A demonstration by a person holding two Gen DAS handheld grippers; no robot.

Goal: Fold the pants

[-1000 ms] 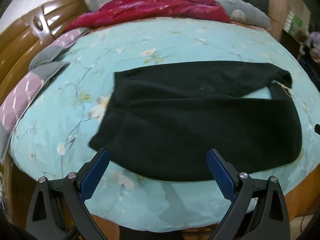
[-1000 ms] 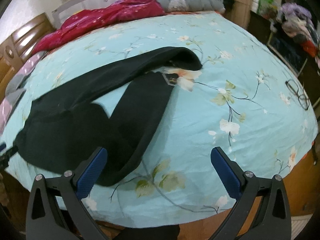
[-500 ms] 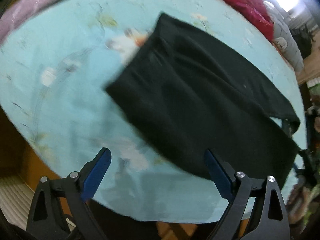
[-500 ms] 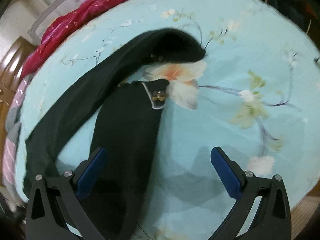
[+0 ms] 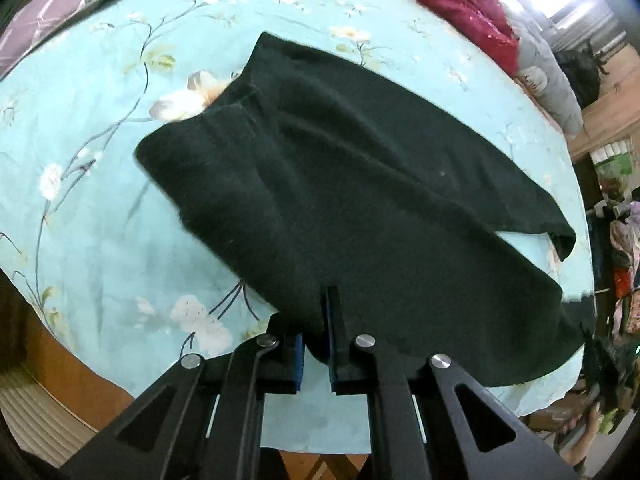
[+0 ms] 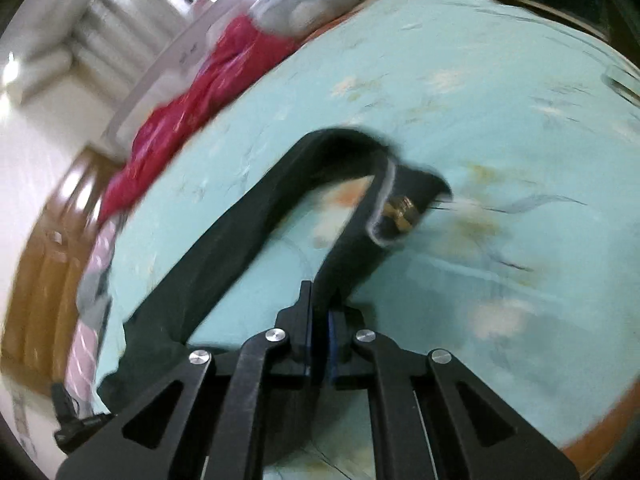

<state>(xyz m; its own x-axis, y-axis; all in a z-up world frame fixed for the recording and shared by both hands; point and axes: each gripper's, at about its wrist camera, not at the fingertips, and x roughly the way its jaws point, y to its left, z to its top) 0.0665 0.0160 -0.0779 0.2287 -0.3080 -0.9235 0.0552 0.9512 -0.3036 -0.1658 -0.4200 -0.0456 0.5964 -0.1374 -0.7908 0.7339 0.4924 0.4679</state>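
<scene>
From my left wrist camera I see one pair of black pants (image 5: 360,184) spread on the bed (image 5: 100,208), which wears a light blue flowered sheet. Their long axis runs on a slant from the upper left of the picture down to the lower right, leg hems at the upper left, the waist end toward the lower right near the bed's near edge. Two legs show, lying side by side and parting toward the right. My left gripper (image 5: 318,344) has its jaws pinched onto the near edge of the fabric, a fold of cloth caught between the blue pads. A red quilt (image 5: 448,4) and one grey pillow (image 5: 548,80) lie along the far edge; a pink and grey pillow (image 5: 60,8) sits at the upper left corner.

From my right wrist camera, which is blurred, the same pants (image 6: 240,240) stretch from lower left up to a bend near the middle, where the waistband curls over and one brass button (image 6: 400,212) shows. My right gripper (image 6: 318,336) is clamped narrow on the waistband cloth. The red quilt (image 6: 192,112) lies along the far edge.
</scene>
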